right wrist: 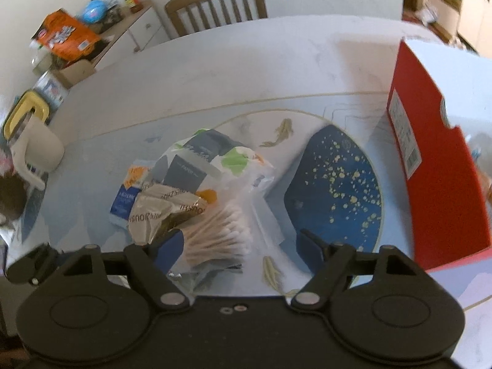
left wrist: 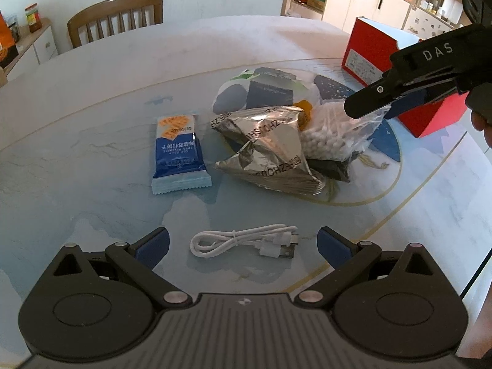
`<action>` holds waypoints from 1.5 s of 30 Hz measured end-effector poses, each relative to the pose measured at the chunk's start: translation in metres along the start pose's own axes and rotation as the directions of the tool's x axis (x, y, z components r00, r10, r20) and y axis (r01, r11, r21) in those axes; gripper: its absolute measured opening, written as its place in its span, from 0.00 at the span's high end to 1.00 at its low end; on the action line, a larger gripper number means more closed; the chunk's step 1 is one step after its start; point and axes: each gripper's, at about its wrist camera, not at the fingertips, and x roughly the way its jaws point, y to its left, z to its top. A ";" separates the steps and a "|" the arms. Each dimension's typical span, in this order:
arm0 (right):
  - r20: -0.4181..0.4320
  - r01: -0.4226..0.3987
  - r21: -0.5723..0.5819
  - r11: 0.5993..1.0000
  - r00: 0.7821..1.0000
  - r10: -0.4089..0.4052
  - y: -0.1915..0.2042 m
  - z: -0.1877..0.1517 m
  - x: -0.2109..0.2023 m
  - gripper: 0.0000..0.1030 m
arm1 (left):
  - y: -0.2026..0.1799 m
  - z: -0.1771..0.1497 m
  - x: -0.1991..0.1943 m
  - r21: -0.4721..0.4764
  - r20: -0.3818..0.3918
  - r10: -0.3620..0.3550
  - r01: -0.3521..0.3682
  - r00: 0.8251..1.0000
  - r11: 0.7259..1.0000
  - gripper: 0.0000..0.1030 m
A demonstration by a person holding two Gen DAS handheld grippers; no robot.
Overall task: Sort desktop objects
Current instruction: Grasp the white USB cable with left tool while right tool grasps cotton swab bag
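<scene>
The jaws of the left gripper (left wrist: 243, 246) are spread wide, with nothing pinched between them. In the left wrist view the coiled white cable (left wrist: 246, 241) lies on the table (left wrist: 92, 70) in the gap between the two blue pads, but the pads do not touch it. Beyond it sits a blue snack packet (left wrist: 180, 155), and beside that a pile: silver foil bags (left wrist: 264, 147), a clear bag of cotton swabs (left wrist: 335, 132) and a white plastic bag (left wrist: 261, 89). The right gripper (left wrist: 372, 107) comes in from the right, over the swab bag, and the red box (left wrist: 372, 52) stands behind it.

In the right wrist view the right gripper's jaws are also apart. The cotton swabs are between the pads, closer to the left pad; whether that pad touches the bag I cannot tell.

To do this step well, I think the right gripper should be centred over the swab bundle, so the pads close on the bundle itself and not only on loose film. It should also avoid catching the foil bag next to it.
</scene>
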 end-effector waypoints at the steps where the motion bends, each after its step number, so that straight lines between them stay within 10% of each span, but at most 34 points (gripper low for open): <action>1: -0.003 -0.001 0.008 1.000 1.000 0.001 0.000 0.000 0.002 0.25 | 0.001 -0.001 0.001 -0.004 -0.002 0.001 -0.001 1.000 1.000 0.00; 20: 0.000 -0.017 0.091 0.996 1.000 0.017 -0.003 -0.001 0.008 0.59 | -0.001 0.001 0.011 -0.032 0.007 0.016 -0.016 1.000 0.999 0.01; 39: 0.085 -0.092 0.139 0.986 0.993 0.081 -0.007 -0.002 -0.015 0.88 | -0.003 0.003 0.001 -0.072 0.042 -0.012 0.015 0.999 0.997 0.24; 45: 0.103 -0.107 0.149 0.983 0.990 0.092 -0.008 -0.003 -0.024 0.90 | -0.007 0.009 -0.002 -0.074 0.033 -0.037 0.040 0.999 0.996 0.49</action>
